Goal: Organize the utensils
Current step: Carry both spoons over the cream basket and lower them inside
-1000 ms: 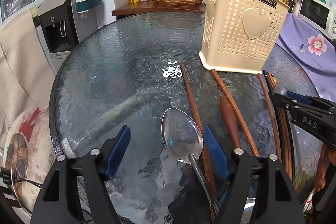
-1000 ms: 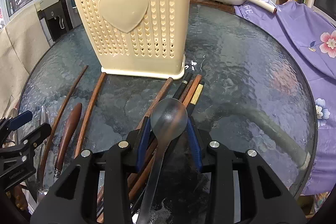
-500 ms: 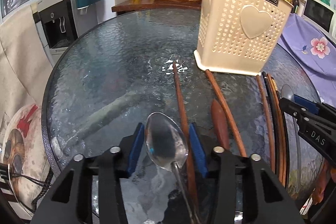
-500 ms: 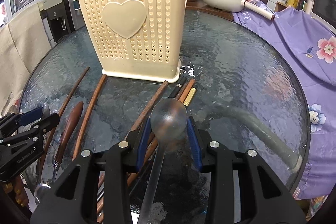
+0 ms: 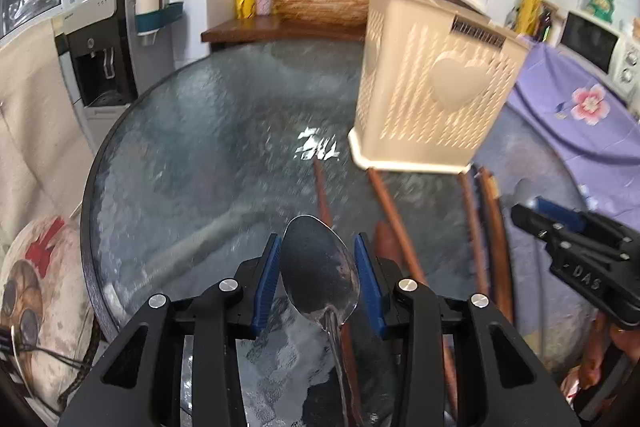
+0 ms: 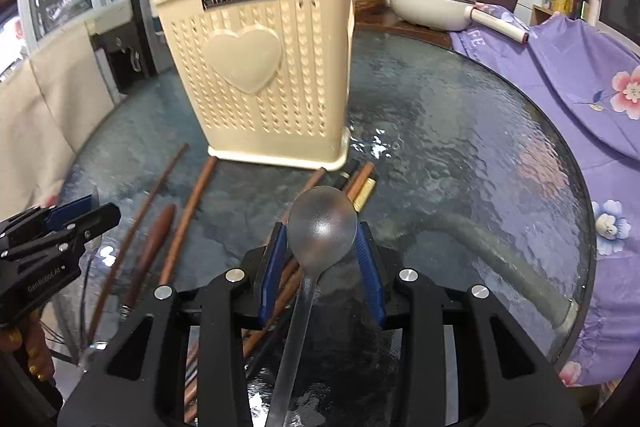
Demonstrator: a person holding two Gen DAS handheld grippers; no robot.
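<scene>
Nearest the left wrist camera, the left tool (image 5: 318, 277) is clenched on a shiny metal spoon (image 5: 320, 267), its blue pads pressing the two edges of the bowl while the handle runs back under the tool body. In the right wrist view the right tool (image 6: 322, 259) grips a second, duller grey spoon (image 6: 322, 231) the same way, bowl forward and handle trailing toward the camera. Both spoons appear lifted off the counter (image 6: 460, 155), a round top of textured dark glass.

These spoons look stiff, light and smooth. Held by the curved bowl edges, they are likely to pivot or slip if the grip eases, so a steady clench matters; a hold lower on the neck would probably steady them better.

Just beyond the tools, several wooden chopsticks (image 6: 188, 211) and a short rounded wooden handle (image 6: 150, 247) lie side by side on the glass, pointing toward the holder. A darker bundle with a brass-tipped piece (image 6: 366, 193) lies under the right tool. They are thin and low-lying, and would likely need pinching across the shaft near the middle.

Farther back stands the cream perforated utensil holder (image 6: 260, 75) with a heart on its face, upright, open at the top. It is presumably where both spoons belong.
</scene>
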